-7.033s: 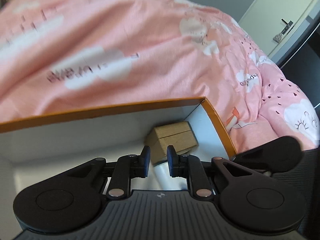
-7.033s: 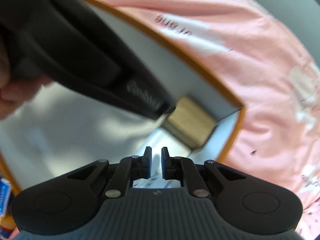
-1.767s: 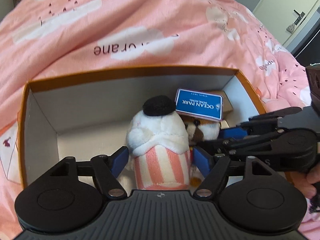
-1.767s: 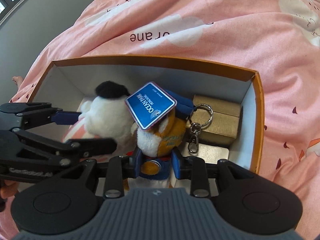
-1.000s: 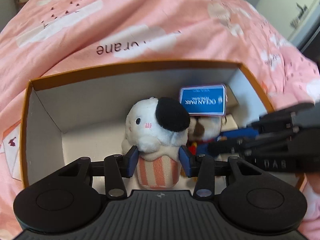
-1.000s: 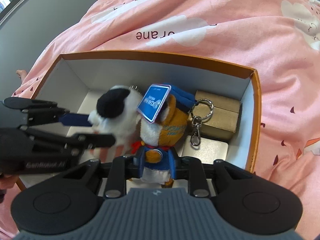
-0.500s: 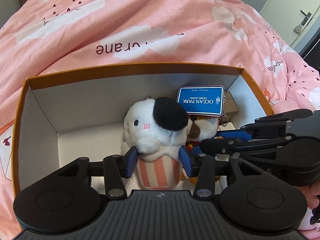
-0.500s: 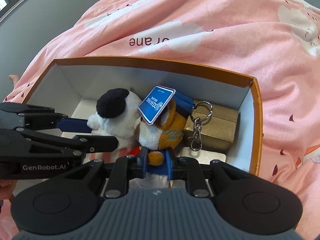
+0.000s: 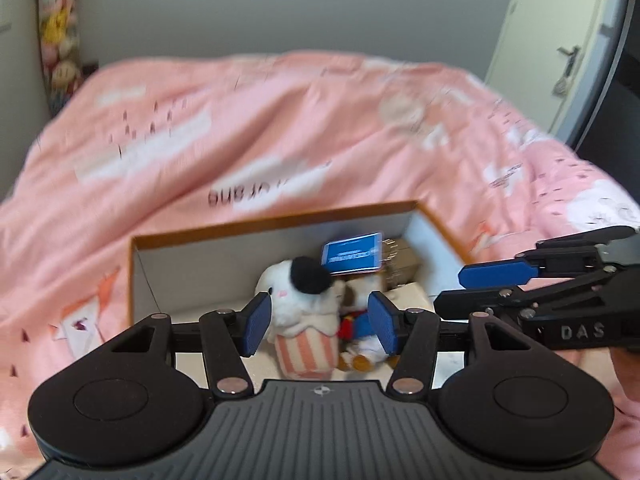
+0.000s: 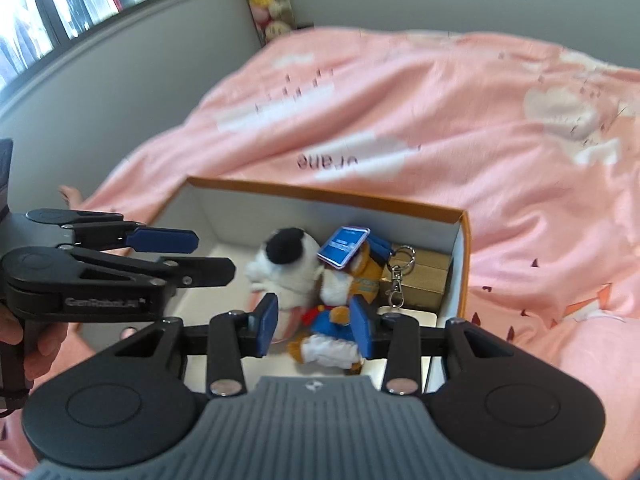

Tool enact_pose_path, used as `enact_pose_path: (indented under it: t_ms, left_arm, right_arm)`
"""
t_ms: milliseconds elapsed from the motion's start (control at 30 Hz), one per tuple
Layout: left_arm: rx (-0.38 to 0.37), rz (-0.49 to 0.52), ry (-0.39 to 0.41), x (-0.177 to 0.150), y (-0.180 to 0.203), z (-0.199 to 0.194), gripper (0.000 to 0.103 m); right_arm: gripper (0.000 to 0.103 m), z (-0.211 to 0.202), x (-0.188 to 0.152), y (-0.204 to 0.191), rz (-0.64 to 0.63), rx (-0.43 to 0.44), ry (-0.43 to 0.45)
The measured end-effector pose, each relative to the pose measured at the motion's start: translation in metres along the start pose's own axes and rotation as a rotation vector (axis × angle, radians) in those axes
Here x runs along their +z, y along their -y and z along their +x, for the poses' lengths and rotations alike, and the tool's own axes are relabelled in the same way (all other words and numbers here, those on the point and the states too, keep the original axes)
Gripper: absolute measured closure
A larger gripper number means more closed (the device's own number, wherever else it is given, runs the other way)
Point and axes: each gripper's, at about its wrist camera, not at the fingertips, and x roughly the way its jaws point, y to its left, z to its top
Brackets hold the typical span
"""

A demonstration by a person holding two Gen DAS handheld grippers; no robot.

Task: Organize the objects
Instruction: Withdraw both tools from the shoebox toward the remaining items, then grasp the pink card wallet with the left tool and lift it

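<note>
An orange-rimmed white box [image 9: 276,222] [image 10: 320,194] sits on the pink bed. Inside it stand a white plush with a black cap and striped base [image 9: 306,312] [image 10: 286,268], an orange plush keychain in blue clothes with a blue tag [image 9: 362,330] [image 10: 344,280], and a tan wooden block [image 9: 402,266] [image 10: 424,276] at the right end. My left gripper [image 9: 319,323] is open and empty, raised above the plushes. My right gripper [image 10: 315,327] is open and empty too, above the orange plush. Each gripper shows in the other's view [image 9: 500,288] [image 10: 180,256].
The pink quilt [image 9: 240,128] spreads all around the box. A grey wall and a stack of plush toys [image 9: 60,52] stand behind the bed, a door [image 9: 568,52] at the right, a window [image 10: 80,8] at the left.
Both grippers have opened, let go of the two plushes, and pulled back and up from the box. The plushes stay standing inside it.
</note>
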Motion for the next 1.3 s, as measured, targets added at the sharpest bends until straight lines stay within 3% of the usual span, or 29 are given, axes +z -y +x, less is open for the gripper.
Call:
enact_pose_path:
  t_ms: [133, 233, 333, 500, 600, 700, 800, 1000, 1200, 1300]
  left_arm:
    - [-0.062, 0.008, 0.077, -0.023, 0.014, -0.049, 0.036]
    - [-0.145, -0.045, 0.074, -0.049, 0.023, -0.071, 0.036]
    - [-0.219, -0.129, 0.005, -0.076, 0.031, -0.076, 0.036]
    - [-0.261, -0.186, -0.184, -0.12, 0.051, -0.054, 0.037]
    - [-0.268, -0.259, -0.305, -0.144, 0.053, -0.034, 0.037]
    - [-0.28, -0.35, -0.397, -0.163, 0.05, -0.016, 0.037]
    - [-0.295, -0.409, -0.438, -0.176, 0.048, -0.007, 0.035]
    - [-0.317, -0.469, -0.43, -0.189, 0.047, -0.004, 0.025]
    - [-0.345, -0.527, -0.481, -0.2, 0.047, 0.012, 0.024]
    - [-0.366, -0.532, -0.502, -0.204, 0.049, 0.019, 0.024]
  right_arm:
    - [0.061, -0.044, -0.024, -0.015, 0.015, 0.008, 0.056]
    - [0.061, -0.069, -0.049, -0.022, 0.047, 0.01, 0.065]
    - [0.061, -0.086, -0.081, -0.025, 0.098, -0.003, 0.042]
    - [0.062, -0.092, -0.137, -0.032, 0.17, -0.031, -0.04]
    - [0.075, -0.088, -0.166, -0.027, 0.242, -0.049, -0.08]
    - [0.076, -0.087, -0.19, -0.023, 0.291, -0.111, -0.112]
    - [0.076, -0.085, -0.202, -0.02, 0.328, -0.118, -0.126]
    - [0.079, -0.076, -0.212, -0.021, 0.342, -0.127, -0.167]
    - [0.084, -0.074, -0.216, -0.022, 0.354, -0.11, -0.183]
    - [0.084, -0.07, -0.216, -0.025, 0.361, -0.051, -0.206]
